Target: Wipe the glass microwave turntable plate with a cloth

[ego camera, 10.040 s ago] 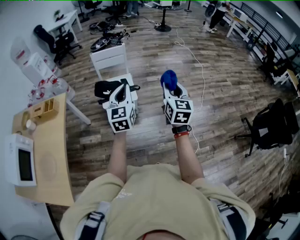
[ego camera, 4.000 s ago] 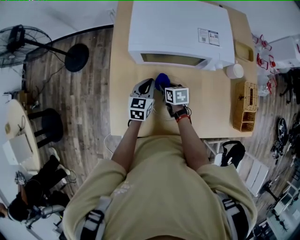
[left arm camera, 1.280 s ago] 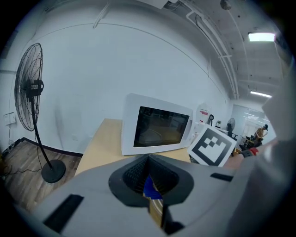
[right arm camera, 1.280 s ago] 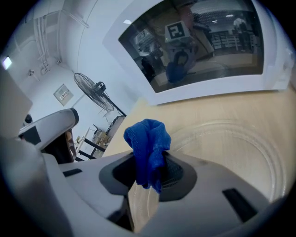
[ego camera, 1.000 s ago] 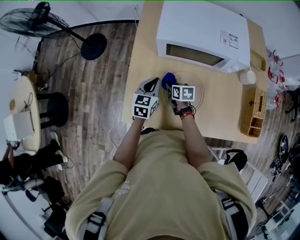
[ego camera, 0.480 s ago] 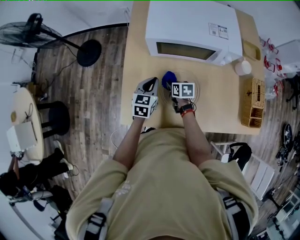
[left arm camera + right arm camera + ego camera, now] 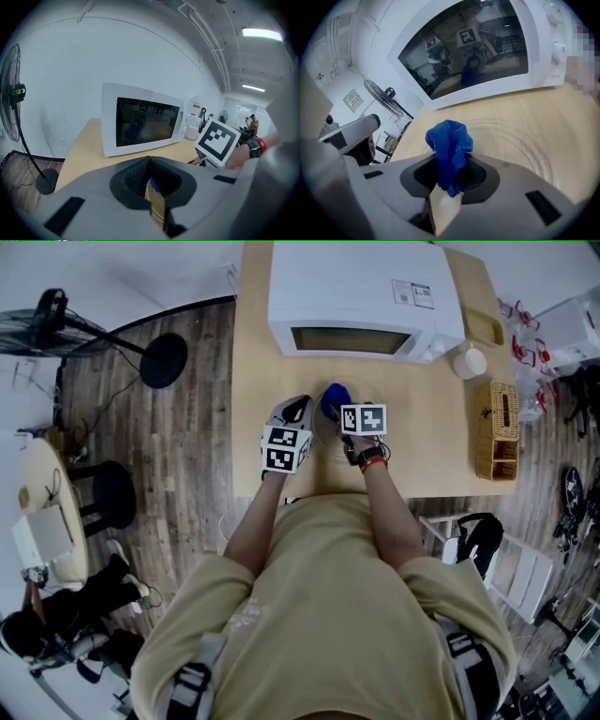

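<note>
While the right claw (image 7: pixel 450 172) grips a cloth (image 7: pixel 448 139) over the glass plate (image 7: pixel 524 143) (microwave (image 7: pixel 356 292) shut), the left claw (image 7: pixel 151 166) is clenched.

White boxy microwave oven (image 7: pixel 361 296) sits at the back of the light wooden table (image 7: pixel 253 427). Small white jar (image 7: pixel 468 362) is just beside its right corner, with a woven wicker basket (image 7: pixel 495 432) near the table's right edge. Black pedestal fan (image 7: pixel 162 360) stands on the wood-plank floor (image 7: pixel 187 484).
</note>
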`<state>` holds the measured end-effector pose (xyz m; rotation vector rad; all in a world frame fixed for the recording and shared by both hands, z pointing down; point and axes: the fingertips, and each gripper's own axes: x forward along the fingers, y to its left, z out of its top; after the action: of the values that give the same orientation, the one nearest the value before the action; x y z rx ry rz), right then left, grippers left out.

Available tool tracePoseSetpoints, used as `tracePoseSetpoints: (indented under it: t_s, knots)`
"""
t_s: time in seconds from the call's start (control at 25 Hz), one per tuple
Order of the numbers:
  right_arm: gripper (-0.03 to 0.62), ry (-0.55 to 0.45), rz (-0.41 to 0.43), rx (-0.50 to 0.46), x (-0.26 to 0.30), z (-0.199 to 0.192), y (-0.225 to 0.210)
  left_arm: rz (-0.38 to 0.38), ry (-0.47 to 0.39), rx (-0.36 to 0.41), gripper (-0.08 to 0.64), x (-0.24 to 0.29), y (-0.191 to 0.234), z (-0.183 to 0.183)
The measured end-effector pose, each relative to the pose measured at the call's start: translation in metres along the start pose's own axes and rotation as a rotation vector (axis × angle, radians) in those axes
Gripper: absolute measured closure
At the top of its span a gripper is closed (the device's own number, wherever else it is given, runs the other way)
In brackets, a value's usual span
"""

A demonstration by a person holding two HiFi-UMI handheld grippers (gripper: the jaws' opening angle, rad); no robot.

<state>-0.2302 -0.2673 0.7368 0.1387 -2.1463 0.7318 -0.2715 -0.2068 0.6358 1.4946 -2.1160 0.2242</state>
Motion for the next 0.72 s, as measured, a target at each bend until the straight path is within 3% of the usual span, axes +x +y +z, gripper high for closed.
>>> tracePoseSetpoints:
  t_s: [0.4,0.72]
  knots:
    - [0.471,-0.014,-0.043,0.036,-0.013,0.001,-0.026,-0.066,0.017,0.028,0.541,0.018,-0.025,-0.004]
    - [0.471,-0.024,-0.077,0.055,-0.025,0.002,-0.044,-0.075,0.003,0.023,0.541,0.029,-0.027,-0.003]
